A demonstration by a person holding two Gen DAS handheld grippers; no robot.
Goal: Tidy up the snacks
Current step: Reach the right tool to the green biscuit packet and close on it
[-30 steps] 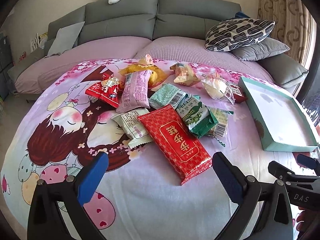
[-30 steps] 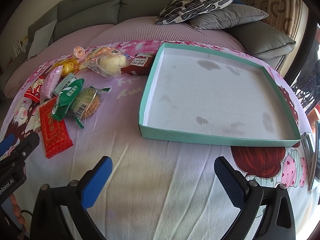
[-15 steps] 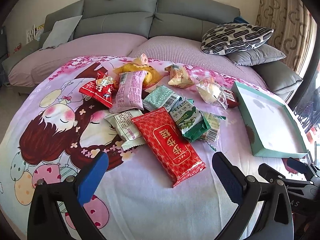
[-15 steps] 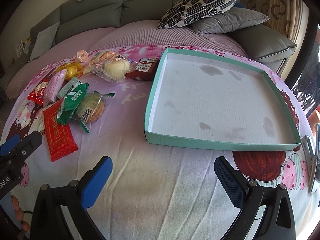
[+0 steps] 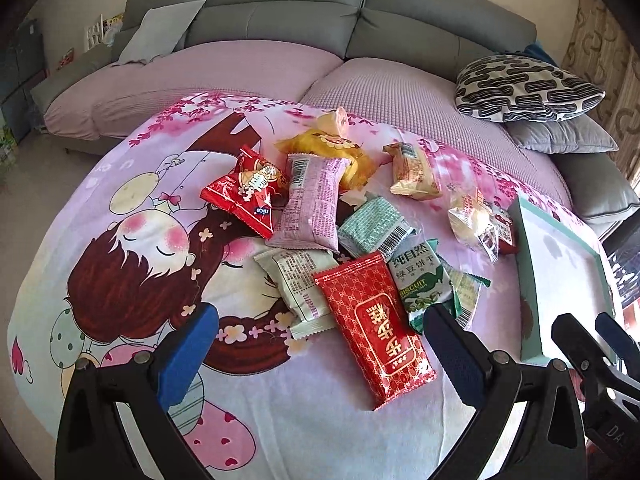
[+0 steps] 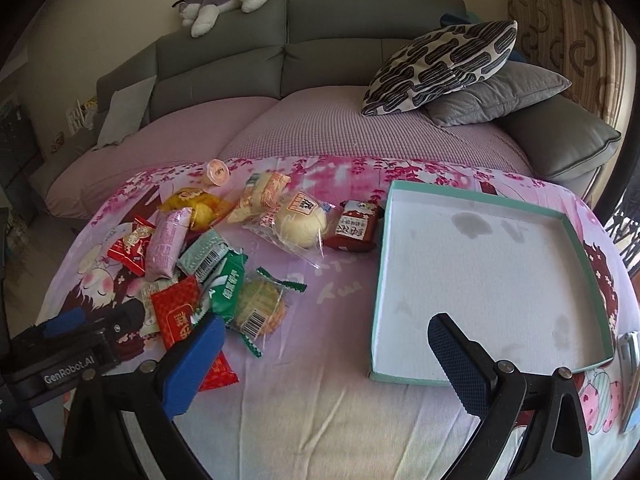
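Observation:
A heap of snack packets lies on the cartoon-print cloth (image 5: 120, 248). A long red packet (image 5: 374, 332) and a white packet (image 5: 298, 286) sit nearest my left gripper (image 5: 318, 318), which hovers open just in front of them. Behind are a green biscuit packet (image 5: 420, 280), a pink packet (image 5: 312, 200) and a small red packet (image 5: 248, 190). The empty teal-rimmed tray (image 6: 480, 272) stands to the right of the heap. My right gripper (image 6: 325, 324) is open over bare cloth between a round biscuit pack (image 6: 260, 308) and the tray. A wrapped bun (image 6: 300, 224) and a dark red packet (image 6: 354, 226) lie beside the tray's far left corner.
A grey sofa (image 6: 320, 32) with pink seat covers runs behind the cloth. A patterned cushion (image 6: 440, 64) and a grey cushion (image 6: 500, 96) lie at back right, a plush toy (image 6: 224, 0) on the backrest. A thin flat object (image 6: 630, 360) lies right of the tray.
My left gripper has moved forward, closer to the red and white packets. My right gripper has swung left, so the tray sits further right and the heap shows more. Both stay open.

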